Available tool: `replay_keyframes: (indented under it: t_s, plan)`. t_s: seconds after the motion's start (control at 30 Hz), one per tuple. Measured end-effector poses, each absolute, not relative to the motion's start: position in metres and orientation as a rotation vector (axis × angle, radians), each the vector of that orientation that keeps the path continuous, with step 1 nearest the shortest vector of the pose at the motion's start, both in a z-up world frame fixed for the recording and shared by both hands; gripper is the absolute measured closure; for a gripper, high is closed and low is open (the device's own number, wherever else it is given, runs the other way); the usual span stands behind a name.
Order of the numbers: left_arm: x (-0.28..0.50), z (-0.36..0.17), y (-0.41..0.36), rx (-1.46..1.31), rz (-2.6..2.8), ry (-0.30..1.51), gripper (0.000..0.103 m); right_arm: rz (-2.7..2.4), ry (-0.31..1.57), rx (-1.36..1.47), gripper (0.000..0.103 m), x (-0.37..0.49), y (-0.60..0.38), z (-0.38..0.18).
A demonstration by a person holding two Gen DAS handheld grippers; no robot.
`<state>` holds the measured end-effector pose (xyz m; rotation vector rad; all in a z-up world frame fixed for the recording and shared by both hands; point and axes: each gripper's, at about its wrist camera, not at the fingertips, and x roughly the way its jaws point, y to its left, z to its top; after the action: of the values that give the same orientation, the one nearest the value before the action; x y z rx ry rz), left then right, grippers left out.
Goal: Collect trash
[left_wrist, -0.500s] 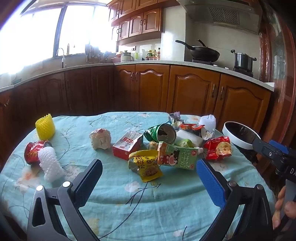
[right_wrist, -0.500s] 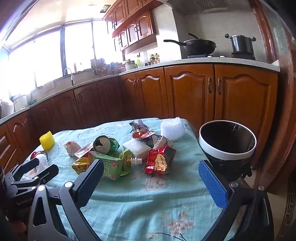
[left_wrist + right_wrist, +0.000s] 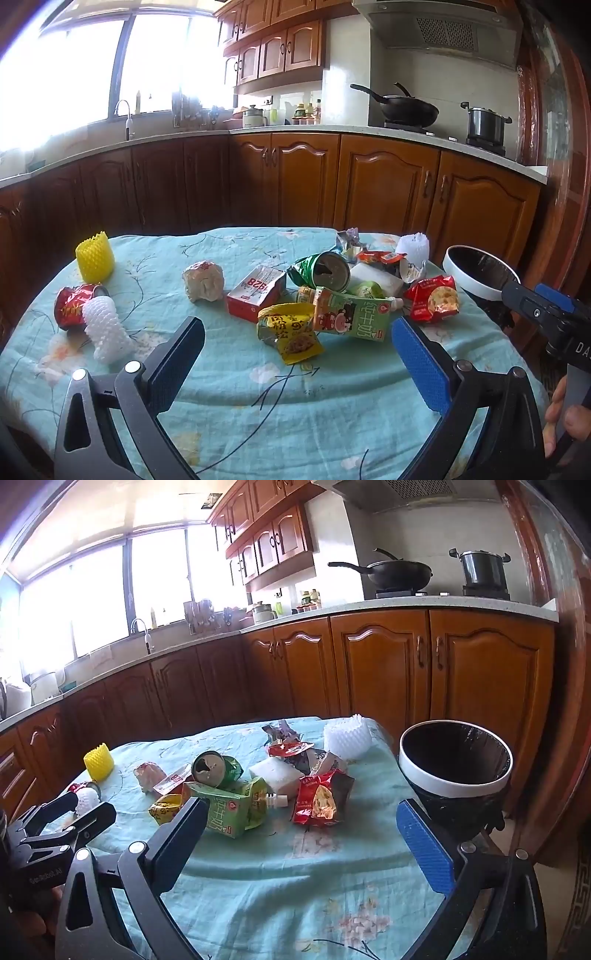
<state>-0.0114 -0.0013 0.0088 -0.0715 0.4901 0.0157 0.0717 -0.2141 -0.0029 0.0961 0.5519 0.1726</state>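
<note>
Both tongs are held spread wide, and nothing is pinched in them. Between and just past the left tongs [image 3: 297, 354], a yellow snack bag [image 3: 290, 332] is seen lying flat on the counter [image 3: 332, 413]. A green milk carton [image 3: 351, 317] lies just beyond it, on its side, with its long side running across from one finger to the other. The right tongs [image 3: 299, 834] are pointed at a red snack bag [image 3: 321, 801], and the same carton is found by their left finger. A bin [image 3: 456, 760] stands past the right finger, beside the counter. The red bag is judged the easy first pick, since the right tongs are nearer to both it and the bin. More trash, a green can [image 3: 325, 269] and a red box [image 3: 256, 291], is piled farther ahead.
</note>
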Motion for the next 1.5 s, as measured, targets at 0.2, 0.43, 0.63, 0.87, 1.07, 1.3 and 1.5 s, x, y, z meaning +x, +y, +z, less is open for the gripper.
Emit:
replay_keyframes:
  t_s: [0.2,0.43,0.63,0.87,1.07,1.3,1.5]
  plan:
    - [-0.009,0.01,0.002,-0.083,0.014,0.507,0.001,0.178,0.553,0.107,0.0,0.071,-0.215,-0.002]
    - [-0.009,0.011,0.007,-0.085,0.021,0.504,0.001,0.183,0.554,0.106,0.0,0.071,-0.215,-0.002]
    - [-0.011,0.008,-0.001,-0.081,0.028,0.496,0.001,0.186,0.555,0.102,0.0,0.071,-0.214,-0.002]
    - [-0.01,0.008,0.0,-0.086,0.031,0.496,0.001,0.187,0.552,0.104,0.0,0.071,-0.213,-0.002]
    - [-0.008,0.007,-0.001,-0.086,0.032,0.496,0.001,0.188,0.551,0.104,0.0,0.071,-0.212,-0.003]
    - [-0.007,0.008,0.001,-0.088,0.033,0.498,0.001,0.189,0.55,0.104,0.0,0.071,-0.211,-0.003]
    - [-0.007,0.007,0.001,-0.091,0.031,0.499,0.001,0.192,0.555,0.111,0.0,0.073,-0.211,-0.004]
